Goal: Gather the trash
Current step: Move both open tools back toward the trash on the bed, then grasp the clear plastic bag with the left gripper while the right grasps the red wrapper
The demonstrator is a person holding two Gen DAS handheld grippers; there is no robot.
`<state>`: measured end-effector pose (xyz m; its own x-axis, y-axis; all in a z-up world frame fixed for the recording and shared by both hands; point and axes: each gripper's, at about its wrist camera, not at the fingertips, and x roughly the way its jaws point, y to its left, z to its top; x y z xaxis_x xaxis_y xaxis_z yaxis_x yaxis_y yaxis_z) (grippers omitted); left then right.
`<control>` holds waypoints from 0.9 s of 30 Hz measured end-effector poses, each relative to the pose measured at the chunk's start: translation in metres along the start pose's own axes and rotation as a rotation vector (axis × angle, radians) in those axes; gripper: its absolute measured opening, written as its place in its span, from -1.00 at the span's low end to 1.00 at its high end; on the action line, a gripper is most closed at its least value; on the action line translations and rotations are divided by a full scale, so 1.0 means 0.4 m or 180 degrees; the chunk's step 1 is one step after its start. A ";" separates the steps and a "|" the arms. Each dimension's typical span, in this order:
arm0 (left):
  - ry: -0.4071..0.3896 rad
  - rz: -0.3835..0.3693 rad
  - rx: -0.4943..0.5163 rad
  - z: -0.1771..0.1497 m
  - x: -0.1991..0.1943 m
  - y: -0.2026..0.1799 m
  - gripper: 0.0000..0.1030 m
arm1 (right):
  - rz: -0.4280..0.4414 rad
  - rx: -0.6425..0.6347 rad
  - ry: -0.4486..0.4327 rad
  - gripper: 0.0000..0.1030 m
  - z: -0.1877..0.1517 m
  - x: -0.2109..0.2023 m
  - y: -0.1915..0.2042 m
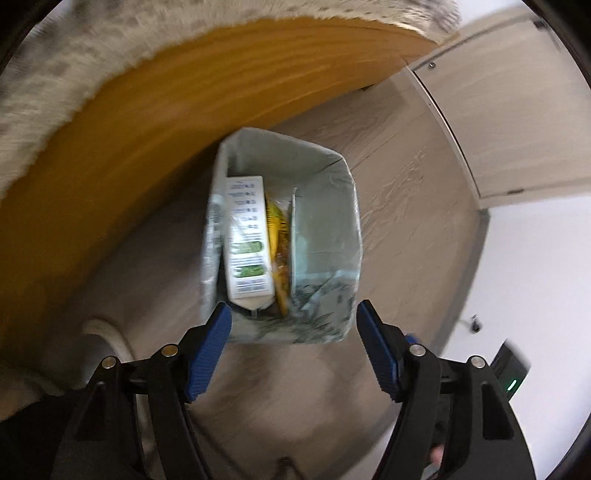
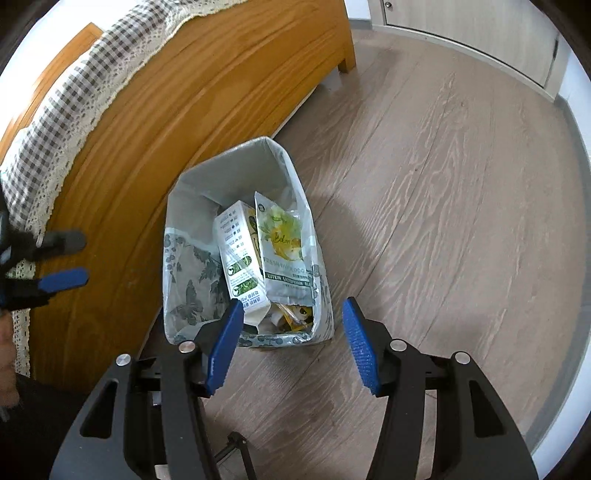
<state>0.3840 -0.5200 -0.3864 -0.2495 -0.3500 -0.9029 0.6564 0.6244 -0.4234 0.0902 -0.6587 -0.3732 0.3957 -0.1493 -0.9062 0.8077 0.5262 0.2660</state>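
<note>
A small bin (image 1: 351, 177) (image 2: 177, 184) lined with a leaf-print bag stands on the wood floor beside a bed. Inside lean a white carton (image 1: 247, 236) (image 2: 240, 254), a white and green pouch (image 2: 282, 251) and a yellow wrapper (image 1: 277, 240). My left gripper (image 1: 293, 305) hangs open over the bin's near rim with nothing between its blue pads; the view is blurred. It also shows at the left edge of the right wrist view as the left gripper (image 2: 79, 258). My right gripper (image 2: 293, 302) stands open above the bin's near rim, holding nothing.
The orange wooden bed frame (image 2: 184, 92) (image 1: 147, 129) runs along the bin's left side, with a checked, lace-edged cover (image 2: 66, 96) on top. A pale door (image 2: 461, 29) stands at the far wall. A black device with a green light (image 1: 511, 369) sits at the right.
</note>
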 end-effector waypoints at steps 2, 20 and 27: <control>-0.0048 0.0009 0.0080 -0.029 -0.030 -0.003 0.31 | -0.0015 -0.0035 -0.0042 0.05 0.009 -0.025 0.012; -0.2640 0.0822 -0.0074 -0.308 -0.823 0.283 0.72 | 0.0440 -0.1555 -0.1283 0.41 0.049 -0.437 0.632; -0.3152 0.1475 -0.1146 -0.453 -0.995 0.666 0.72 | 0.1007 -0.2229 -0.1505 0.44 -0.103 -0.475 0.991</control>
<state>0.5289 -0.0879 -0.1532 0.7362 -0.3302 -0.5908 0.2576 0.9439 -0.2065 0.3172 -0.3874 -0.1092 0.8176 -0.1583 -0.5536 0.2406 0.9674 0.0787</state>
